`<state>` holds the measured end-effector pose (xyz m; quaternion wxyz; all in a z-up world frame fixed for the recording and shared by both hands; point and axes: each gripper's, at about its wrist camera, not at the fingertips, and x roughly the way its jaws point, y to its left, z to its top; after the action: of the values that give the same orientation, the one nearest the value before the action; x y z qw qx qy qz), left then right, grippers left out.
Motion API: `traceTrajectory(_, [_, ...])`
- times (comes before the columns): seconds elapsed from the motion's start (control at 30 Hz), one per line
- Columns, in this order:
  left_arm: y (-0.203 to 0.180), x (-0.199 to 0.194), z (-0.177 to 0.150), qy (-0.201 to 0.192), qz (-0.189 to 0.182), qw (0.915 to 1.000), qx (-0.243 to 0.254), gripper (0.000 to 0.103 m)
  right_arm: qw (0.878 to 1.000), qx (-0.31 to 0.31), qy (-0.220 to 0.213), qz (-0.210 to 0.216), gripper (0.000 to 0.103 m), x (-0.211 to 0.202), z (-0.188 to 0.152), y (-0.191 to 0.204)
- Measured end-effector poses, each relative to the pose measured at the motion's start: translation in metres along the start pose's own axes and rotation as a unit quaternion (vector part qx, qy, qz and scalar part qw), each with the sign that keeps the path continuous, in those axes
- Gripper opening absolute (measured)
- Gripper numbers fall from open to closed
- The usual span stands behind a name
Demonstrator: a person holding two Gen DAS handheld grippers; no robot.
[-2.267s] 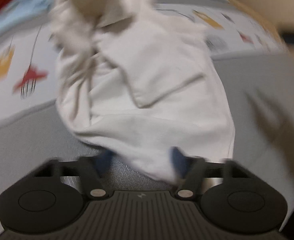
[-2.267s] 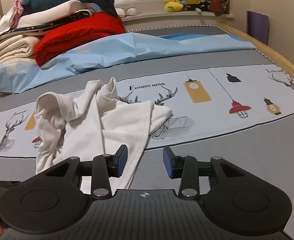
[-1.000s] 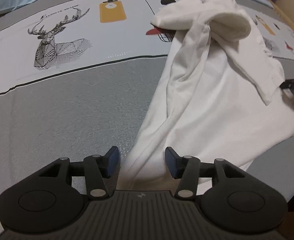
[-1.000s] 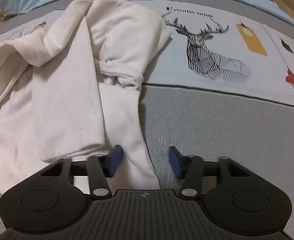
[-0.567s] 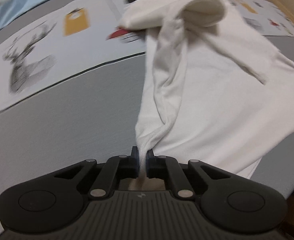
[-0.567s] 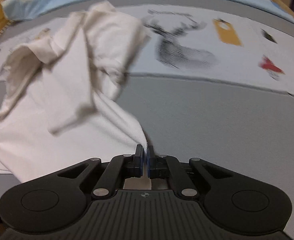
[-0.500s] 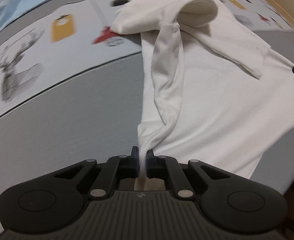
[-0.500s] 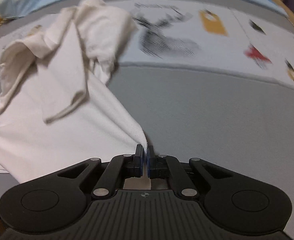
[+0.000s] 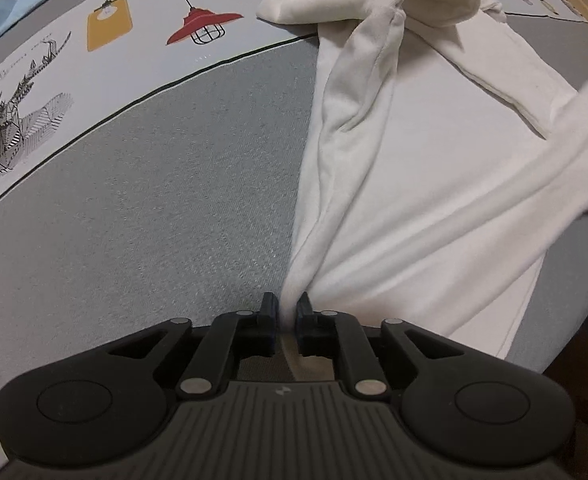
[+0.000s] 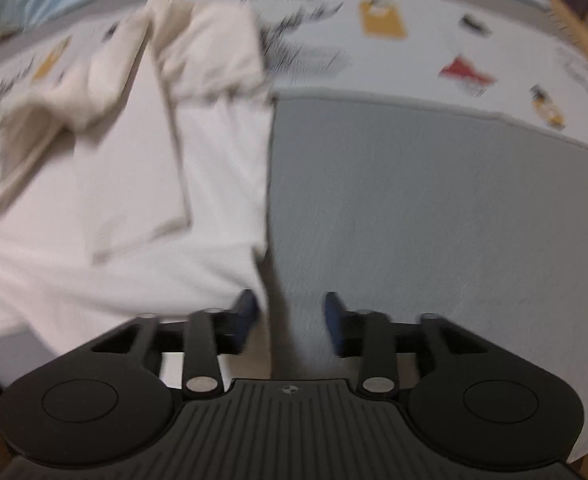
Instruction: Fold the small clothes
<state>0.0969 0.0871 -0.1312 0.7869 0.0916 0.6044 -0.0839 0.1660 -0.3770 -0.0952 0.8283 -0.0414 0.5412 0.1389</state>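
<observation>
- Left wrist view shows a bed [image 9: 153, 200] with a grey cover and pictures of lamps and a deer.
- Both tools point steeply down at it.
- The left hand-held gripper [image 9: 287, 312] has just opened a little; a fold of the white shirt [image 9: 434, 168] sits between its jaws.
- The right hand-held gripper [image 10: 289, 316] has just opened wide, with the shirt's edge lying loose between.
</observation>
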Motion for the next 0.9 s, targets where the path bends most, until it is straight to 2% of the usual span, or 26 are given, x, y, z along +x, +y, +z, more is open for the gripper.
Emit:
traceTrajectory(0.13, [0.008, -0.012, -0.007, -0.017, -0.001, 0.9998, -0.009, 0.032, 0.998, 0.02, -0.066, -0.01, 0.042, -0.009, 0.021, 0.003])
traceTrajectory(0.27, [0.008, -0.032, -0.005, -0.06, 0.0, 0.9981, -0.013, 0.032, 0.991, 0.042, -0.129, -0.002, 0.042, -0.022, 0.044, 0.011])
traceTrajectory(0.33, [0.006, -0.043, 0.0, -0.096, 0.003, 0.9953, -0.013, 0.032, 0.988, 0.055, -0.141, 0.02, 0.042, -0.024, 0.055, 0.018])
traceTrajectory(0.4, [0.002, -0.056, 0.008, -0.137, -0.006, 0.9905, -0.009, 0.032, 0.988, 0.057, -0.134, 0.046, 0.042, -0.019, 0.066, 0.028])
traceTrajectory(0.47, [-0.002, -0.068, 0.022, -0.176, -0.01, 0.9844, -0.006, 0.032, 0.99, 0.041, -0.125, 0.055, 0.042, -0.011, 0.075, 0.044])
traceTrajectory(0.6, [-0.017, -0.085, 0.058, -0.225, -0.035, 0.9737, -0.006, 0.032, 0.993, -0.002, -0.102, 0.061, 0.042, 0.014, 0.095, 0.082])
traceTrajectory(0.77, [-0.045, -0.082, 0.099, -0.249, -0.063, 0.9664, 0.012, 0.032, 0.996, -0.014, -0.073, 0.047, 0.044, 0.045, 0.108, 0.105])
traceTrajectory(0.83, [-0.051, -0.076, 0.106, -0.247, -0.073, 0.9663, 0.013, 0.032, 0.998, -0.016, -0.059, 0.033, 0.044, 0.059, 0.109, 0.106])
traceTrajectory(0.9, [-0.06, -0.071, 0.114, -0.237, -0.064, 0.9688, 0.035, 0.032, 0.999, -0.026, -0.041, 0.019, 0.044, 0.076, 0.109, 0.106])
